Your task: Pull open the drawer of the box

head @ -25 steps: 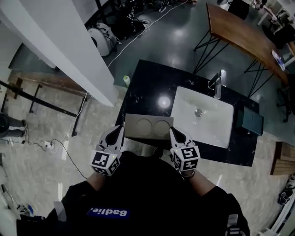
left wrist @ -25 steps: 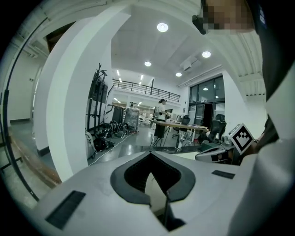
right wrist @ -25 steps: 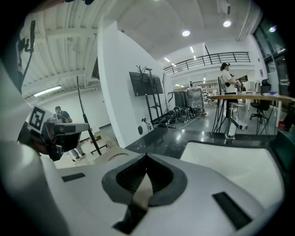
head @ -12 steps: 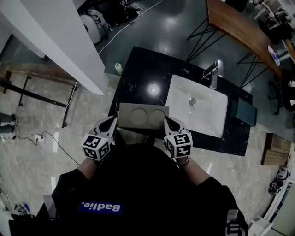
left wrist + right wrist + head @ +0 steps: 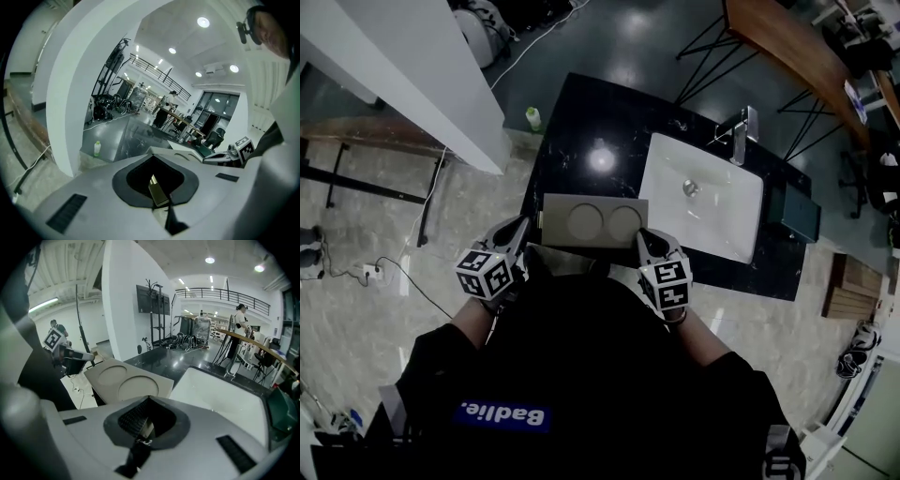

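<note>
A beige box (image 5: 592, 221) with two round recesses in its top sits at the near edge of a black counter (image 5: 581, 141). Its front face and drawer are hidden from the head view. My left gripper (image 5: 523, 227) is shut and empty, its tip just off the box's left side. On the other side my right gripper (image 5: 643, 237) points at the box's right near corner, also shut and empty. The right gripper view looks over the closed jaws of the right gripper (image 5: 149, 398) onto the box (image 5: 124, 380). In the left gripper view only a sliver of the box (image 5: 180, 153) shows beyond the left gripper (image 5: 152, 157).
A white sink (image 5: 712, 234) with a faucet (image 5: 741, 131) lies right of the box. A dark green tray (image 5: 802, 211) is at the counter's right end. A green bottle (image 5: 532, 117) stands by the white pillar (image 5: 422, 75). A wooden table (image 5: 787, 47) is beyond.
The head view has swung, so the counter sits higher in frame. Both grippers stay shut beside the box, which has not moved on the counter.
</note>
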`<state>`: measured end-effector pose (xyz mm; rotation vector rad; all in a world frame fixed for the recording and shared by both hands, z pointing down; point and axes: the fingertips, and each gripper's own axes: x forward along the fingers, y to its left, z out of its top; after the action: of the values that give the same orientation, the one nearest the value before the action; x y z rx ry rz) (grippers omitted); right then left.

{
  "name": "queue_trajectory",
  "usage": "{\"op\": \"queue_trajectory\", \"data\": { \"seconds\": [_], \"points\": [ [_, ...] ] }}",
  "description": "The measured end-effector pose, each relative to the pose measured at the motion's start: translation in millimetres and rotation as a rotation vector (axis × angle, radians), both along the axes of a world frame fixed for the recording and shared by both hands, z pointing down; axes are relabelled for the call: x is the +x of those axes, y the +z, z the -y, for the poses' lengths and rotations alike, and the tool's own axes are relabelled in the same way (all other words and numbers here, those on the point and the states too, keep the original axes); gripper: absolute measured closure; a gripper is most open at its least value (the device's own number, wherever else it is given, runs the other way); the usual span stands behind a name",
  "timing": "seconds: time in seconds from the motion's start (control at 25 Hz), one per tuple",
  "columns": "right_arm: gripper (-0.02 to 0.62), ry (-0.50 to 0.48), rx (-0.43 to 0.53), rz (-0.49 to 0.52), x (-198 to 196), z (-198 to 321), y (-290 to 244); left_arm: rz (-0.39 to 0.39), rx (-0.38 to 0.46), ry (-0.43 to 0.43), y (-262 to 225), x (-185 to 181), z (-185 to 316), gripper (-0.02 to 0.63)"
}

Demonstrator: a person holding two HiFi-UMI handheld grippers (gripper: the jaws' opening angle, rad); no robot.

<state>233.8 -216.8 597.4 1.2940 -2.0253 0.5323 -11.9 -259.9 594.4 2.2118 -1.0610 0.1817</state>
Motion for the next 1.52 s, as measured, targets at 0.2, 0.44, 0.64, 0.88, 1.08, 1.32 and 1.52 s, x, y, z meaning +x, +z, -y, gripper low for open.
{"op": "queue_trajectory", "data": {
  "seconds": [0.2, 0.44, 0.64, 0.88, 1.08, 1.32, 1.52],
  "points": [
    [0.597, -0.035, 0.009, -0.028, -1.7, 0.3, 0.3, -0.065, -0.061, 0.040, 19.3, 1.8, -2.0, 0.604],
    [0.597, -0.018, 0.012, -0.022, -1.7, -0.3, 0.0, -0.063, -0.114, 0.093, 35.6, 5.7, -4.0, 0.534],
    [0.597, -0.005, 0.014, -0.030, -1.4, 0.5, -0.7, -0.141, -0.186, 0.113, 41.2, 10.6, -5.5, 0.465],
    [0.597, 0.006, 0.012, -0.043, -1.0, 0.0, -0.6, -0.296, -0.301, 0.107, 44.3, 14.0, -4.5, 0.465],
    [0.597, 0.012, 0.006, -0.050, -0.7, -0.3, -0.2, -0.361, -0.340, 0.128, 48.7, 16.2, -5.5, 0.466],
    [0.597, 0.023, -0.006, -0.060, -0.6, 0.5, -0.5, -0.435, -0.392, 0.123, 51.5, 16.8, -5.7, 0.466],
    [0.597, 0.036, -0.012, -0.062, -0.5, 0.1, -1.1, -0.540, -0.460, 0.106, 49.3, 19.8, -8.2, 0.471]
  ]
}}
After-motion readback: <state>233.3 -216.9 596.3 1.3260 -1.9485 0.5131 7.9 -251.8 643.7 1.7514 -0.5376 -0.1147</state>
